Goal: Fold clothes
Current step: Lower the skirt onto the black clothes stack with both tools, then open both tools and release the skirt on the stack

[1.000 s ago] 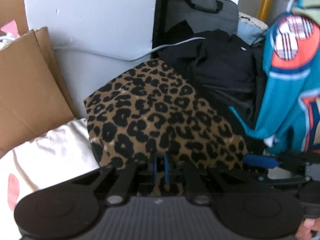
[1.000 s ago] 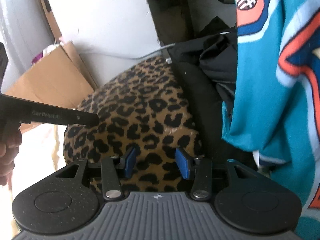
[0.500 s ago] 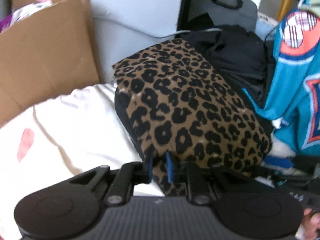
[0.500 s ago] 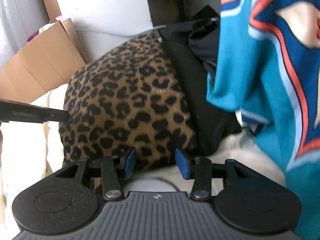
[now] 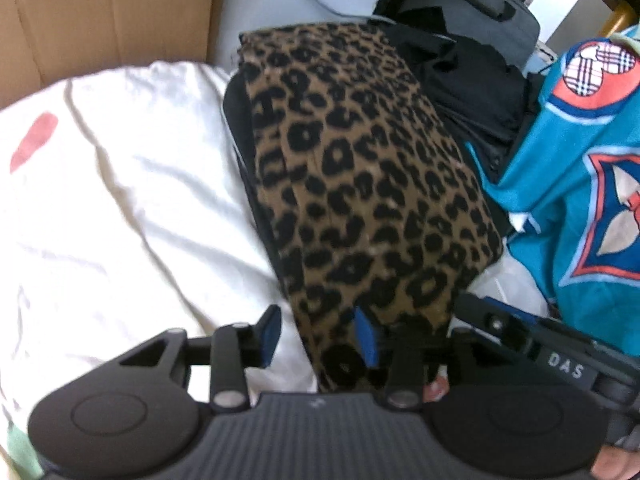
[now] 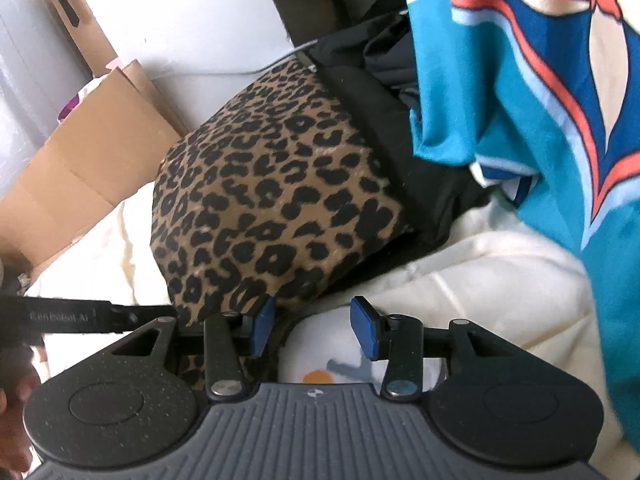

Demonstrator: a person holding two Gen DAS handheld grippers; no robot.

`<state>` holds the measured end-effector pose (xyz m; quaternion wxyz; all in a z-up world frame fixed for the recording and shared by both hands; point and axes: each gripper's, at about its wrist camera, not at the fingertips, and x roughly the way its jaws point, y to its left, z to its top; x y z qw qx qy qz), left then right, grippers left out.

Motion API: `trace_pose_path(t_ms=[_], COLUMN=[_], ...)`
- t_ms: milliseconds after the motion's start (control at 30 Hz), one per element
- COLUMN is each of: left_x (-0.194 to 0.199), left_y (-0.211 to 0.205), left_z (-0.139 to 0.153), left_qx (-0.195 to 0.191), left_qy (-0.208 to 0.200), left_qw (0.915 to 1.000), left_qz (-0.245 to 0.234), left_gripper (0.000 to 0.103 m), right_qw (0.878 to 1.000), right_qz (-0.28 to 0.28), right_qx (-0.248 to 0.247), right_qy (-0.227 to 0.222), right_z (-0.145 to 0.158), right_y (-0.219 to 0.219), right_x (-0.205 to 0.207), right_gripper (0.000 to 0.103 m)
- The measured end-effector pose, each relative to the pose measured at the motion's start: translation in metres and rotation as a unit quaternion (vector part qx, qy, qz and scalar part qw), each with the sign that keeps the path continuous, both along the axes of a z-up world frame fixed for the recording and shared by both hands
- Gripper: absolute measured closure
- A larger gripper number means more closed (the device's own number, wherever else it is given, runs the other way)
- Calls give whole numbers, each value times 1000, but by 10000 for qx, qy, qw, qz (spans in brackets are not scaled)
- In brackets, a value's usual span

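Observation:
A folded leopard-print garment [image 5: 360, 184] lies on the white bedding [image 5: 120, 208]. My left gripper [image 5: 318, 338] is at its near corner with jaws opening. The fabric's edge runs between the blue pads, and the left pad stands clear of it. In the right wrist view the same garment [image 6: 272, 208] lies just ahead and left of my right gripper [image 6: 313, 330]. That gripper is open over white cloth with an orange and grey print, holding nothing. One of the left gripper's fingers [image 6: 80, 314] reaches in from the left edge.
A teal jersey [image 5: 580, 160] [image 6: 520, 100] hangs at the right. A heap of black clothes [image 5: 472, 80] and a grey bag [image 5: 480, 4] lie behind the garment. A cardboard box [image 5: 100, 12] [image 6: 92, 160] stands at the left against the wall.
My left gripper was shut on the leopard garment's edge; its jaws have since parted and let go. Both grippers moved down and nearer the bedding, where the garment now rests.

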<state>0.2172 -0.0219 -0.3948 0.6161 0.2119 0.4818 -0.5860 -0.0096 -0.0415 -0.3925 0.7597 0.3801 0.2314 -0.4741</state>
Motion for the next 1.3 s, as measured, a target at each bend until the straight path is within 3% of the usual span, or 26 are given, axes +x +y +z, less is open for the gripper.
trace_pose_path(t_ms=[200,367,700,800,867,933,1033,1200,1300], left_x=[-2,-1,10,13,15,17,20,22,22], left_y=[15,24,40,47,49,50,45,41,44], left_z=[-12,-13,2,16,30,45,70,118,149], left_qx=[280,310,806,859,884,835,813,714,672], left_qy=[369,394,542,520,438,392,296,57,-95], left_qw=[9989,9987,9945,9939,9937,9942,9949,9959,9965], left_qz=[34,83,398,465,522,557,511,561,487], left_gripper=[66,90,90,74,52,47,31,19,15], right_qw=[9999,9997,9971,9962,9962,9960,9954,9942,9930], right_qz=[67,103,215,237,258,283,221,-64,-207], right_qx=[140,188,718,833,820,821,907,1052,1154], right_qy=[-1,-75,162,129,162,211,206,197,156], right_z=[0,7,3,16,29,42,60,97,122], right_y=[4,5,4,8,10,10,9,2,-2], right_x=[14,22,42,43,44,46,44,40,37], right_gripper=[54,54,54,54,53,53,50,22,18])
